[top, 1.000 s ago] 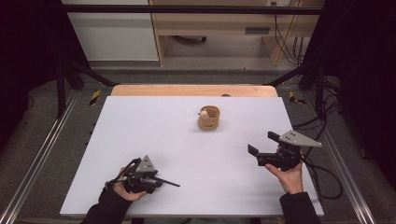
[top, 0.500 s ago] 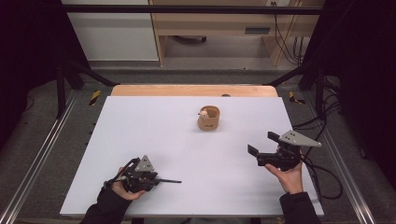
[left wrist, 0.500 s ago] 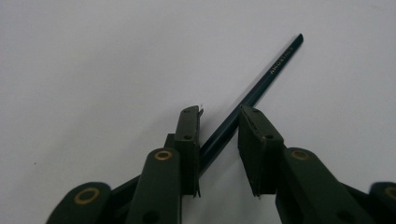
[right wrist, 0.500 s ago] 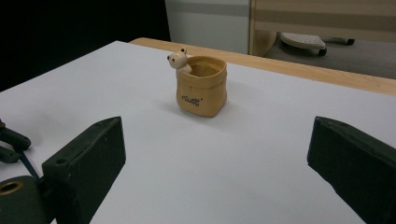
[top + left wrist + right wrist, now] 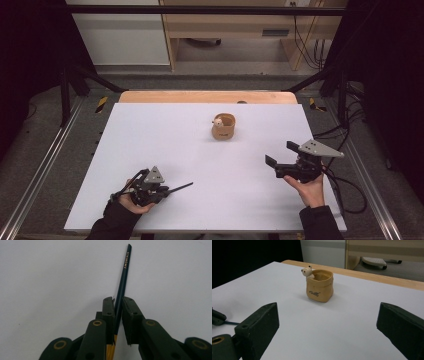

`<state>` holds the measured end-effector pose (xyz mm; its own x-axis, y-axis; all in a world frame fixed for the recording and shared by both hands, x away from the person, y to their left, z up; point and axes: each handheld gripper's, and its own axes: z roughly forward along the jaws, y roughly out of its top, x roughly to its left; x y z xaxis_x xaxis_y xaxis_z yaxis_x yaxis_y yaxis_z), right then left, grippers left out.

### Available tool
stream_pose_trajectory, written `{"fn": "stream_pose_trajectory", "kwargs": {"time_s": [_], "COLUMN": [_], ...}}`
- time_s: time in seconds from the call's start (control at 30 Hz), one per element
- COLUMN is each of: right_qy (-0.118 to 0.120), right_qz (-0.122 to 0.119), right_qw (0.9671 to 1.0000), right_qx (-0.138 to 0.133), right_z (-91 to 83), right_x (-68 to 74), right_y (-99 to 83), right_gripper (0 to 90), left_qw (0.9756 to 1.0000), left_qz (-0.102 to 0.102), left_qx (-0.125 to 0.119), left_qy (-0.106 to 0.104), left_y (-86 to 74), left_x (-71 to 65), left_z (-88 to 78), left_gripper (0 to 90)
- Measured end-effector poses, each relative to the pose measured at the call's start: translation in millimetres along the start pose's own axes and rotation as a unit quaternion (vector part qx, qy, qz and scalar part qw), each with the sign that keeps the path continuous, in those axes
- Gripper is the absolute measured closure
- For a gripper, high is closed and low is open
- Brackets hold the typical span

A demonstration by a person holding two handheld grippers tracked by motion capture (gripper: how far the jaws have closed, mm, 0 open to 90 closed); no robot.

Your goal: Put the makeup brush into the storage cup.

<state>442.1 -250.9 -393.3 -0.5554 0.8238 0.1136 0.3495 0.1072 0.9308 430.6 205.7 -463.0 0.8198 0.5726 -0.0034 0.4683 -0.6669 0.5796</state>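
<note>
My left gripper (image 5: 164, 190) is near the table's front left, shut on a dark blue pencil (image 5: 181, 188) that sticks out to the right. In the left gripper view the jaws (image 5: 118, 302) clamp the pencil (image 5: 124, 272) near its yellow end, and its dark shaft runs forward, just above the white surface. My right gripper (image 5: 281, 154) is held at the right side, open, nothing between its jaws (image 5: 328, 315). It faces a small tan pot (image 5: 320, 286) with a little bear figure (image 5: 307, 272) on its rim. That pot (image 5: 223, 127) stands upright at the table's middle back.
The white tabletop (image 5: 150, 130) ends in a wooden strip (image 5: 200, 96) at the back. Metal rails (image 5: 45, 165) flank both sides. Black cables (image 5: 345, 180) trail off the right edge behind my right gripper. Part of the left gripper (image 5: 217, 317) shows at the left edge of the right gripper view.
The pencil's free end has swung slightly toward the back of the table as the left gripper shifted a little. The right gripper and the pot have stayed put.
</note>
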Motion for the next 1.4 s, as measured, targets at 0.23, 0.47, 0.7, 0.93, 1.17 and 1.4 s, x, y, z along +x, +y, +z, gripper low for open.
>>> {"fn": "stream_pose_trajectory", "kwargs": {"time_s": [0.23,0.47,0.7,0.93,1.17,1.4], "right_qy": [0.0,0.0,0.0,0.001,0.001,0.001], "right_qz": [0.0,0.0,0.0,-0.001,-0.006,-0.005], "right_qw": [1.0,1.0,1.0,1.0,1.0,0.9999], "right_qx": [0.0,0.003,0.003,0.004,0.006,0.009], "right_z": [0.0,0.5,0.8,1.1,2.3,2.7], "right_x": [-0.2,-0.2,-0.3,-0.2,-0.6,-0.9], "right_y": [-0.1,-0.5,-0.6,-0.6,-1.1,-1.6], "right_gripper": [4.8,4.8,4.8,4.8,4.7,4.7], "left_qw": [1.0,1.0,0.9998,0.9999,0.9988,0.9973], "left_qz": [-0.005,-0.008,-0.017,-0.009,0.001,0.01], "left_qx": [0.0,0.003,-0.007,0.006,0.049,0.073], "left_qy": [-0.001,-0.005,0.0,0.011,0.007,0.006], "left_y": [0.1,1.5,7.8,19.8,24.6,25.4], "left_x": [0.1,0.7,2.3,4.6,5.0,3.9], "left_z": [0.0,-0.3,-7.8,-16.7,-9.2,-4.1], "left_gripper": [82.6,79.2,67.8,51.7,40.2,39.7]}}
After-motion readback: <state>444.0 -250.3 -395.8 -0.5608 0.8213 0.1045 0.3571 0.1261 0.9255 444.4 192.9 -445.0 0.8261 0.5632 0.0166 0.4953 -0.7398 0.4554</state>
